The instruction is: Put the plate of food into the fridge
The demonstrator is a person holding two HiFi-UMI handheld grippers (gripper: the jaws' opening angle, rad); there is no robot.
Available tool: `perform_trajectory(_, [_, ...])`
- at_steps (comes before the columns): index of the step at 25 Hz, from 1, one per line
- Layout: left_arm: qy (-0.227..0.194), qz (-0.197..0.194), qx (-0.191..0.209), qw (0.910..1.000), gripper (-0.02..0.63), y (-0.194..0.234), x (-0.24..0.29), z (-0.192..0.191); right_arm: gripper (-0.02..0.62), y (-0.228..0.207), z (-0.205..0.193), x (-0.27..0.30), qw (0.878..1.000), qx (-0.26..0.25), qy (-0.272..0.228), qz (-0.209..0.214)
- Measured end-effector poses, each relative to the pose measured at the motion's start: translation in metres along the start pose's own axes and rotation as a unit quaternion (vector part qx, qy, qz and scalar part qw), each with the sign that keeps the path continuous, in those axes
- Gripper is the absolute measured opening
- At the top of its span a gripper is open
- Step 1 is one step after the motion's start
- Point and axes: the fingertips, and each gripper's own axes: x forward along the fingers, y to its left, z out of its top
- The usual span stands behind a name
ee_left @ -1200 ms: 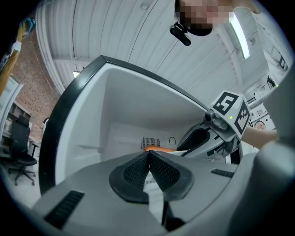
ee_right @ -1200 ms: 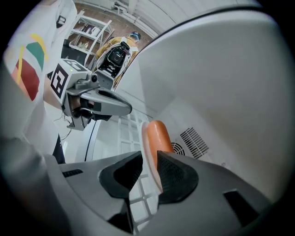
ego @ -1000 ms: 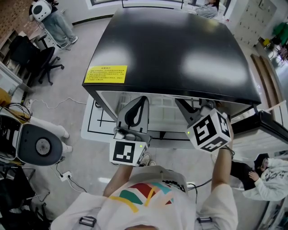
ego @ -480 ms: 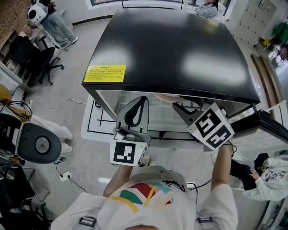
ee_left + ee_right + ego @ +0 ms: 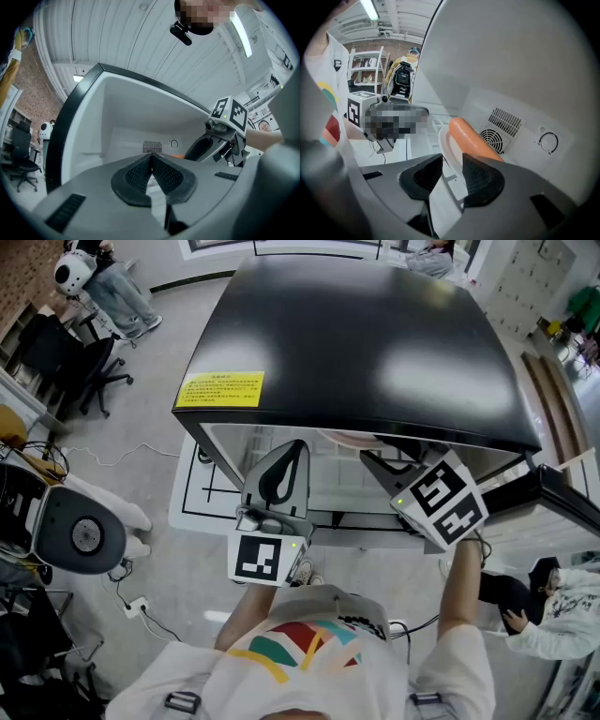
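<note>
Rolled since a second ago, the right gripper (image 5: pixel 451 174) has just been opening its jaws. They stand apart, pads clear of the round white plate (image 5: pixel 442 140), whose rim lies just ahead, in line with the gap. The plate rests inside the black-topped, white-lined fridge (image 5: pixel 356 334). It carries a smooth orange sausage-shaped food (image 5: pixel 471 138) that slants toward the back vent. The left gripper (image 5: pixel 151 161) is clenched on nothing and farther off. A straight pull back looks likely.

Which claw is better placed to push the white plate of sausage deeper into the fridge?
Right. The right claw, whose jaws have just been opening, has the white round plate straight ahead; the shut left claw points beside it.
</note>
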Motion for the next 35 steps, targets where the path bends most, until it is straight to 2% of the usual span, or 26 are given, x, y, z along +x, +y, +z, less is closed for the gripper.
perform_trajectory(3, [0.001, -0.004, 0.002, 1.0, 0.008, -0.001, -0.001, 0.0, 0.118, -0.005, -0.001, -0.002, 0.999, 0.033, -0.013, -0.035])
perform_trajectory(5, [0.0, -0.004, 0.008, 1.0, 0.008, -0.002, -0.001, 0.001, 0.121, -0.01, -0.001, -0.003, 0.995, 0.04, -0.026, -0.088])
perform_trajectory(8, [-0.002, 0.001, 0.032, 0.9995, 0.008, -0.006, -0.002, 0.005, 0.121, -0.013, 0.001, -0.006, 0.982, 0.01, -0.025, -0.189])
perform_trajectory(10, [0.0, -0.001, 0.039, 0.9992, 0.008, -0.008, -0.003, 0.006, 0.121, -0.011, 0.003, -0.008, 0.974, -0.019, -0.016, -0.226])
perform_trajectory(12, [0.0, -0.002, 0.039, 0.9992, 0.008, -0.009, -0.004, 0.007, 0.12, -0.005, 0.005, -0.009, 0.973, -0.029, -0.014, -0.23])
perform_trajectory(17, [-0.001, -0.005, 0.035, 0.9994, 0.008, -0.011, -0.009, 0.01, 0.12, 0.007, 0.006, -0.011, 0.976, -0.015, -0.032, -0.213])
perform_trajectory(23, [-0.004, -0.014, 0.031, 0.9994, 0.008, -0.016, -0.011, 0.014, 0.12, 0.014, 0.016, -0.023, 0.973, 0.044, -0.094, -0.206])
perform_trajectory(28, [-0.008, -0.025, 0.025, 0.9994, 0.008, -0.024, -0.01, 0.017, 0.12, 0.014, 0.027, -0.04, 0.96, 0.079, -0.15, -0.225])
perform_trajectory(32, [-0.015, -0.035, 0.022, 0.9991, 0.008, -0.031, -0.01, 0.021, 0.12, 0.013, 0.039, -0.059, 0.942, 0.107, -0.212, -0.237])
perform_trajectory(35, [-0.017, -0.041, 0.02, 0.9988, 0.008, -0.034, -0.011, 0.025, 0.12, 0.009, 0.036, -0.072, 0.931, 0.125, -0.228, -0.256])
